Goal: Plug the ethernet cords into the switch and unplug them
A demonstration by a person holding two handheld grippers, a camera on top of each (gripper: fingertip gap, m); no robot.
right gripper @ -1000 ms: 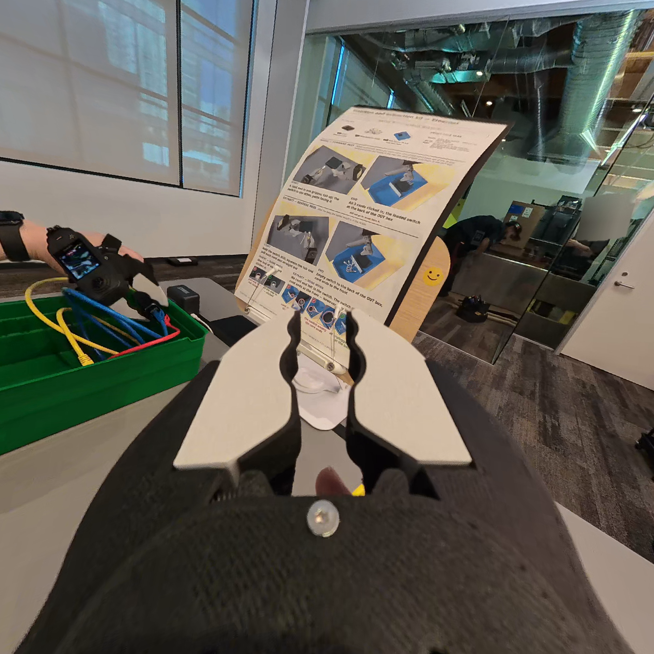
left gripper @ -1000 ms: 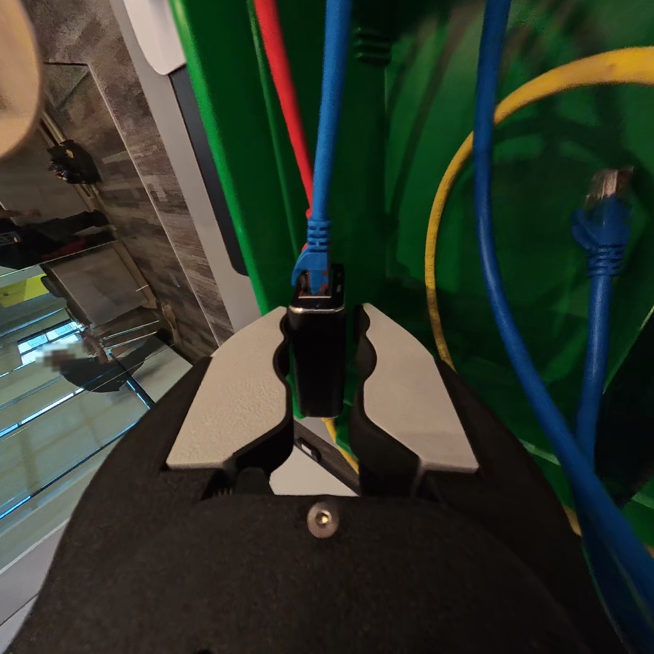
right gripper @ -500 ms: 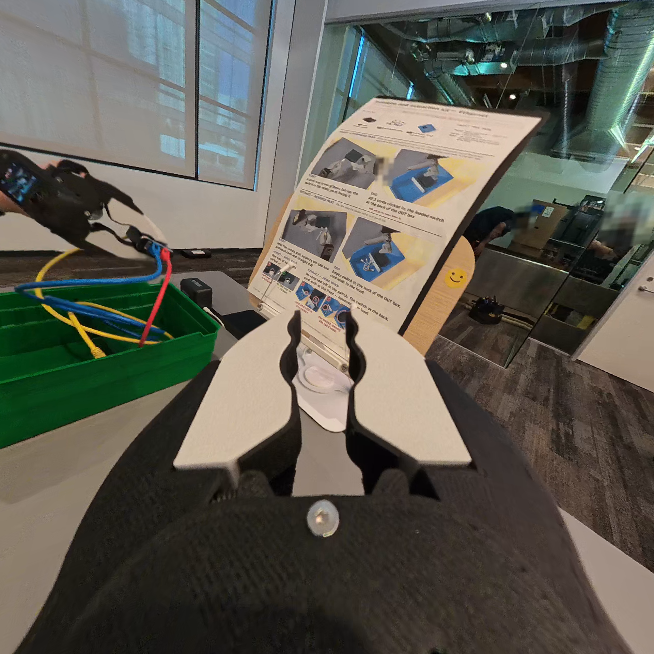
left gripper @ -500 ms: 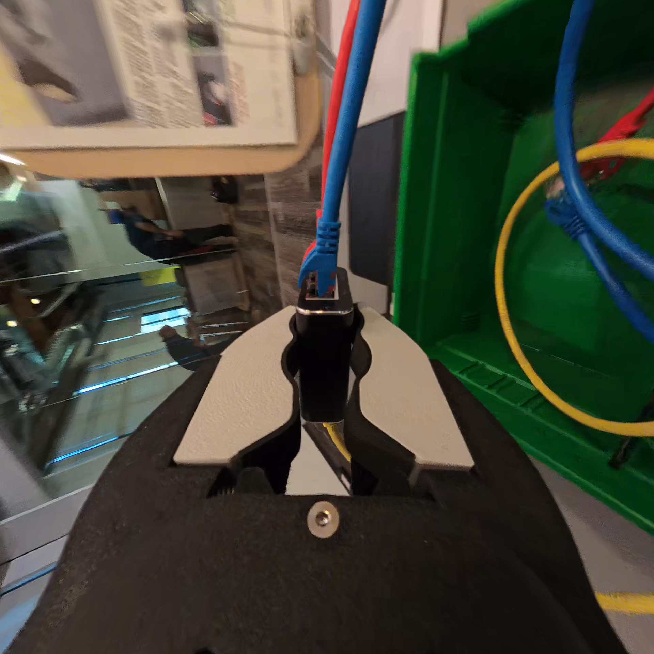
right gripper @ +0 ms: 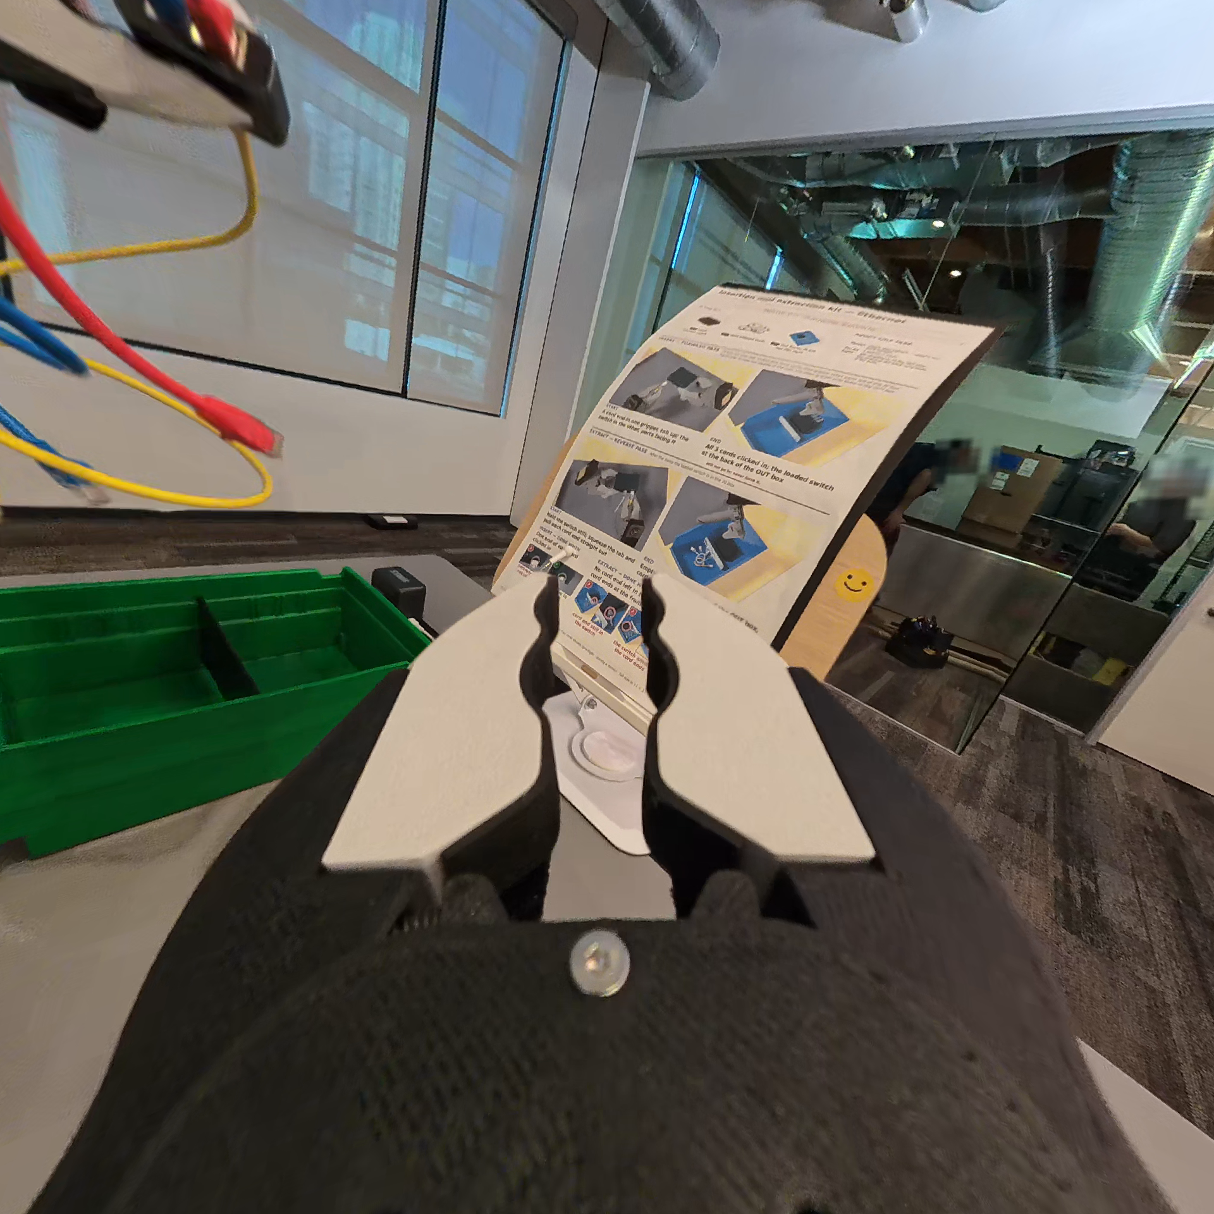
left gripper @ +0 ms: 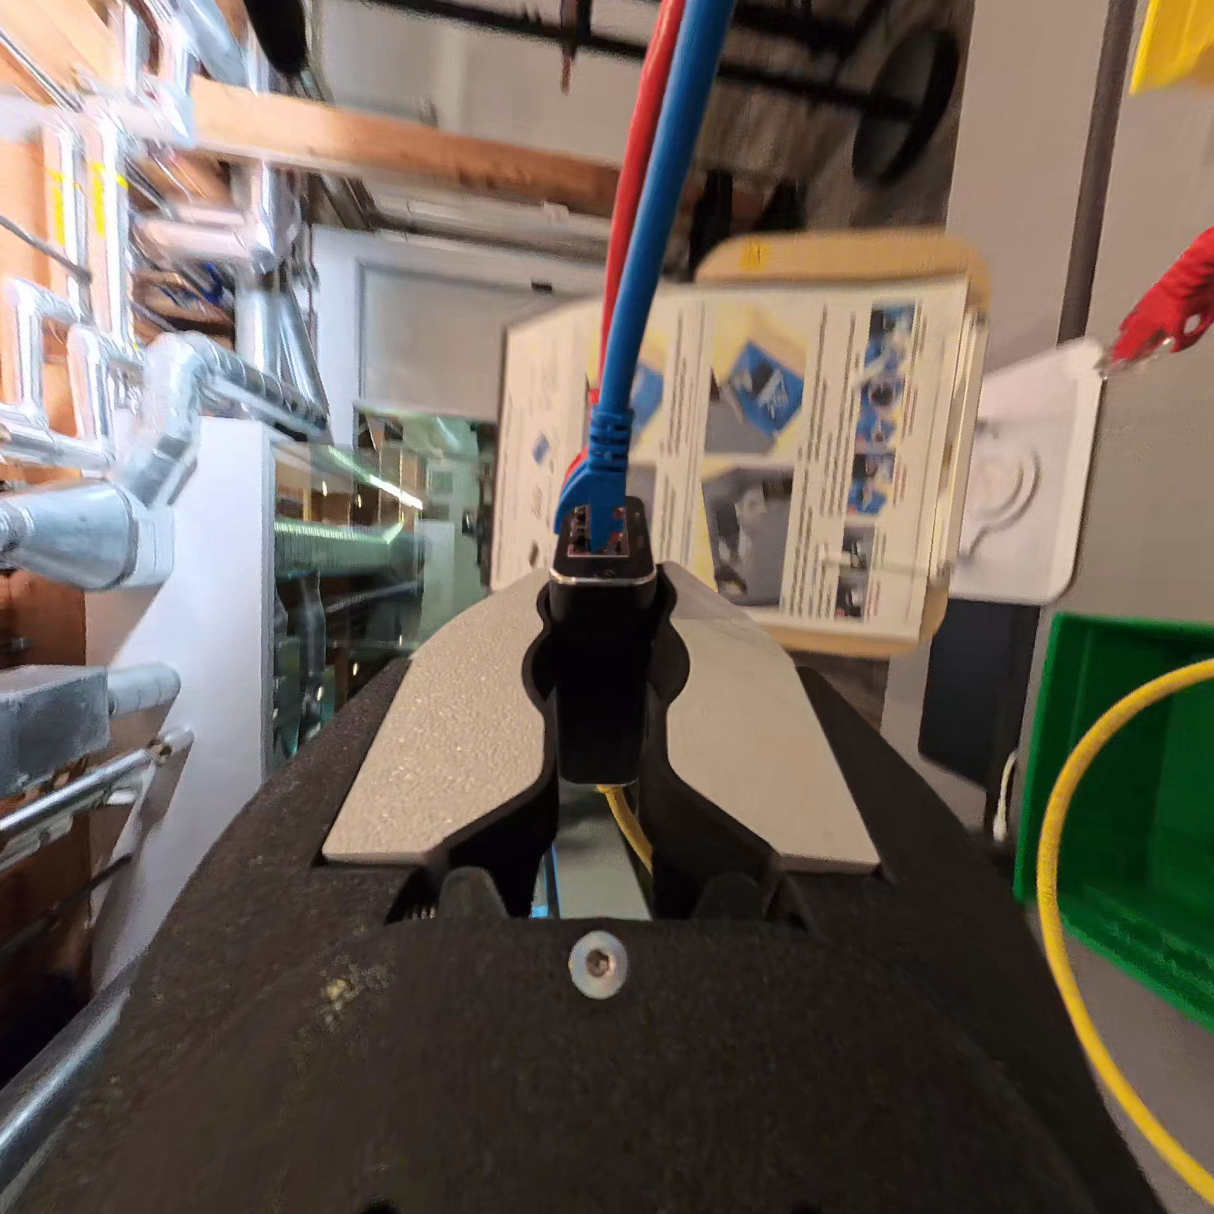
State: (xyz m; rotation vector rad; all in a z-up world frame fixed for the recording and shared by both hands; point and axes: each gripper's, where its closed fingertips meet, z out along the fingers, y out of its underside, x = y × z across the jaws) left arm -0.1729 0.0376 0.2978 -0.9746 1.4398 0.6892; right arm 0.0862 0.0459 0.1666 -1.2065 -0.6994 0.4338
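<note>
My left gripper (left gripper: 601,630) pinching switch (left gripper: 599,657), cords plugged at 12 o'clock. My right gripper (right gripper: 594,614) spread, empty. Risk: dangling red cord (right gripper: 131,355) weight twists switch; loose plugs snag green tray (right gripper: 197,630).

You have a smooth pale grey table (right gripper: 98,920) carrying everything. On it, to your left, sits a green plastic compartment bin (right gripper: 197,742) with a dark divider. Just beyond its far corner rests a small black box (right gripper: 399,584). Ahead, a white flat base (right gripper: 604,782) holds a curved illustrated instruction board (right gripper: 755,473) upright.
</note>
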